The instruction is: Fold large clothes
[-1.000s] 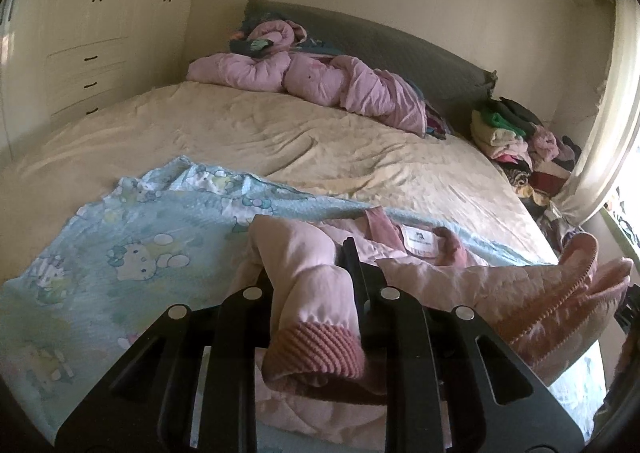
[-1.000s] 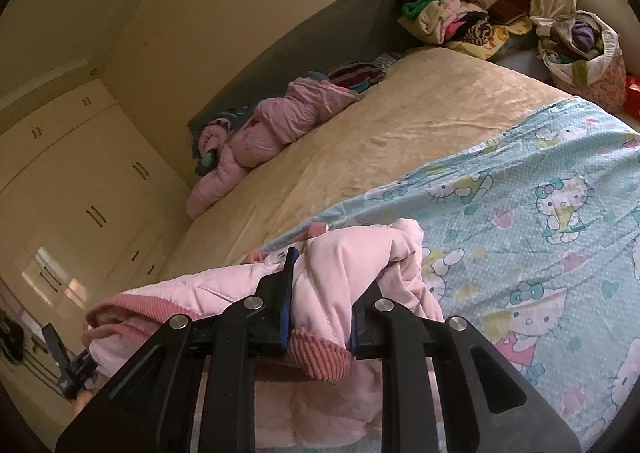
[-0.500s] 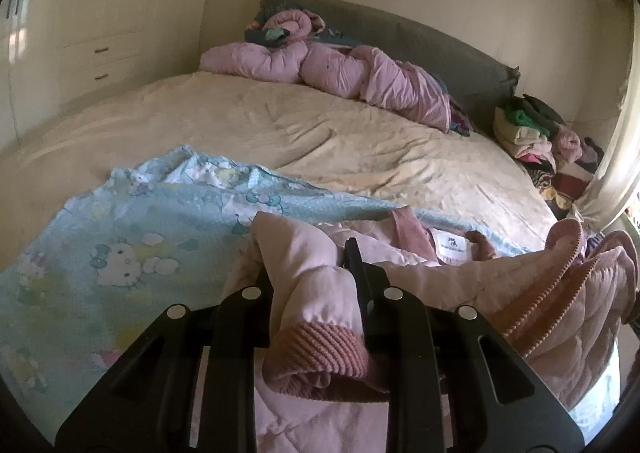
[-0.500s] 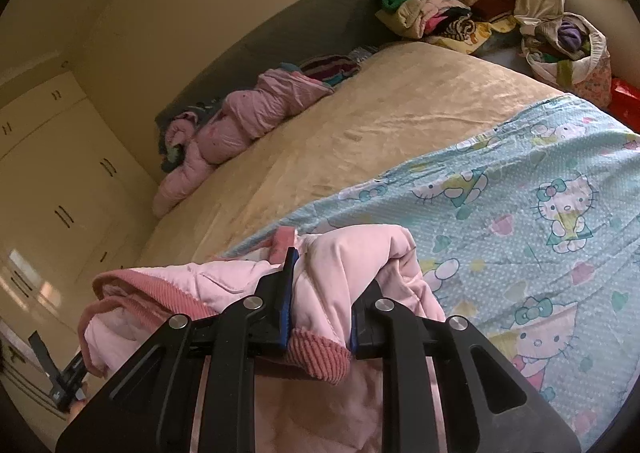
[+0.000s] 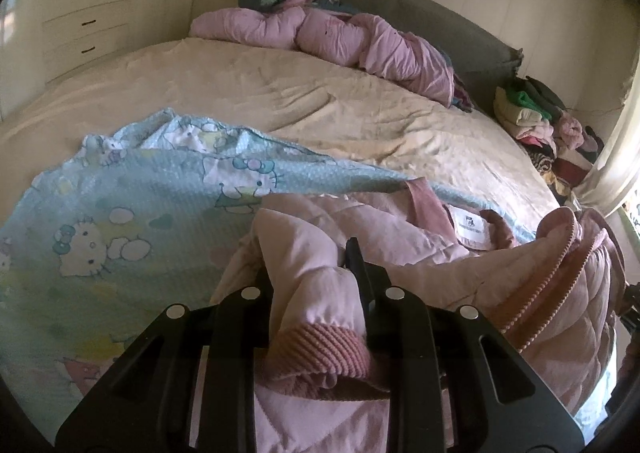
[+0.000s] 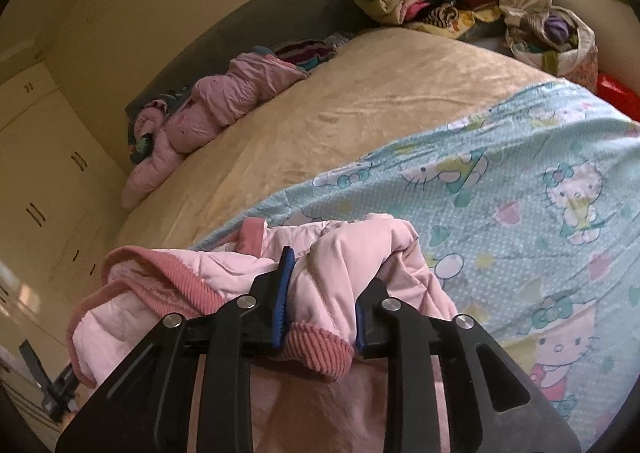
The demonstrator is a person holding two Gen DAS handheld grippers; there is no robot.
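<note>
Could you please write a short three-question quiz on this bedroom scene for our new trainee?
1. True or false: the left gripper pinches a ribbed cuff of the pink jacket.
2. What lies under the jacket: A) the light blue cartoon blanket, B) a bare floor?
3. What sits against the grey headboard?

Key: 1 true. 2 A. 3 a crumpled lilac padded garment.

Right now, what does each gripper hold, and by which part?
Both hold the pink jacket by a sleeve end, just above its ribbed cuff: left gripper clamped; right gripper opening, sleeve between its jaws.
</note>
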